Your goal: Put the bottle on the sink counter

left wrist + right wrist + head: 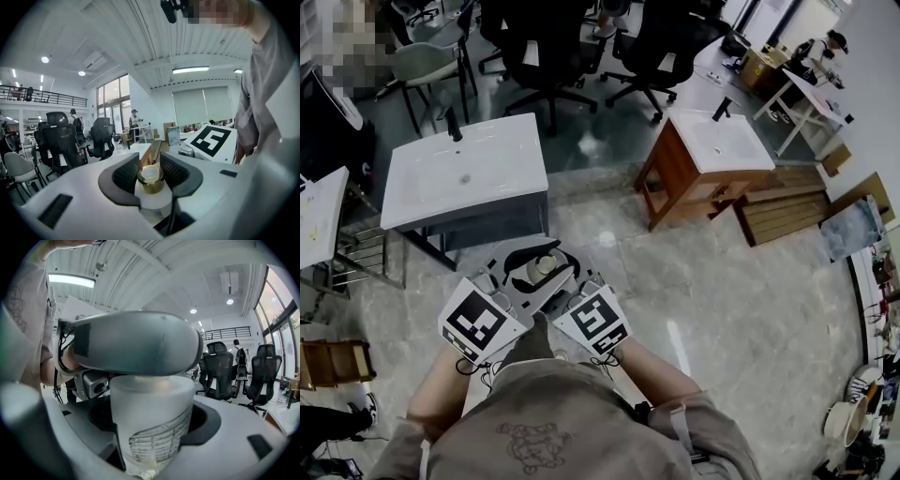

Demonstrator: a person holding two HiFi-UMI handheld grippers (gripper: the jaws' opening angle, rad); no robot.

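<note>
Item: bottle point(547, 266), held above the floor point(722, 281), short of the sink counter point(492, 187). We log the left gripper point(151, 180) clamped at its gold cap point(150, 172) and the right gripper point(152, 427) clamped round its frosted body. Risk: 2 grips pulling unevenly could twist it loose. Pose: both grippers converge, pointing forward, near level.

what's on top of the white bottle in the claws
A gold cap tops the bottle, between the pads of the left claw. In the right gripper view the left claw covers it.
</note>
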